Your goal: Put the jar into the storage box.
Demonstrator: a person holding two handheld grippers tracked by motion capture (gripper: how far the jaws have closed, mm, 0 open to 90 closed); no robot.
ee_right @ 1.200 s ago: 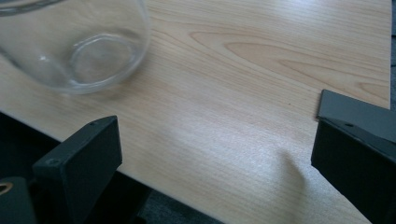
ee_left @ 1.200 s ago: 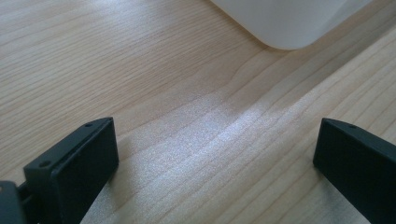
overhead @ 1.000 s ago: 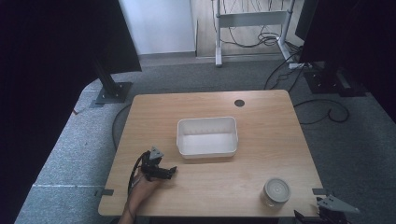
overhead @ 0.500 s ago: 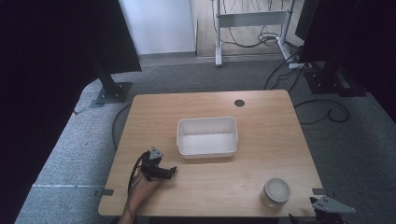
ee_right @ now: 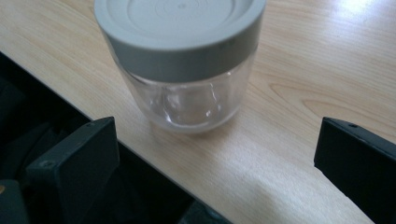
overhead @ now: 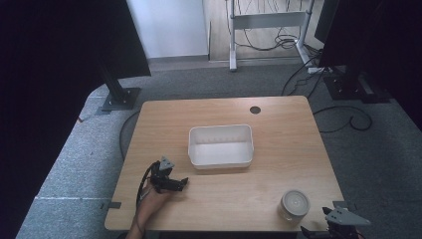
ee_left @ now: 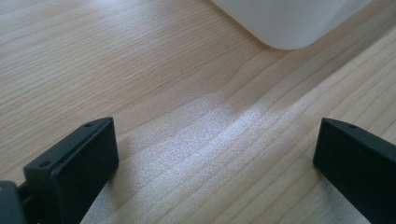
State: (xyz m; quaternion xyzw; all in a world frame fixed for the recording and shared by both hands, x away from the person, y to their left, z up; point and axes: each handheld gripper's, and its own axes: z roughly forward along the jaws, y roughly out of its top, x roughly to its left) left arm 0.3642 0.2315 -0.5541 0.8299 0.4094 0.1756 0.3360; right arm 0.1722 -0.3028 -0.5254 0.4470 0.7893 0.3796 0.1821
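Note:
A clear glass jar (overhead: 294,205) with a grey lid stands near the table's front right corner; in the right gripper view the jar (ee_right: 183,60) is close ahead, near the table edge. My right gripper (ee_right: 217,163) is open, its jaws wide apart, just off the front edge below the jar; in the high view the right gripper (overhead: 318,232) sits at the bottom right. A white rectangular tub (overhead: 220,146) rests mid-table. My left gripper (overhead: 182,182) lies low on the wood at front left, open, pointing toward the tub's corner (ee_left: 289,21); the left gripper (ee_left: 215,161) holds nothing.
The wooden table (overhead: 278,129) has a dark cable hole (overhead: 255,110) at its back right. Around it, grey carpet, a black stand base (overhead: 119,98) at back left, and cables and a white frame (overhead: 268,22) behind.
The right gripper has shifted slightly left and down along the front edge below the jar. The left gripper has stayed put.

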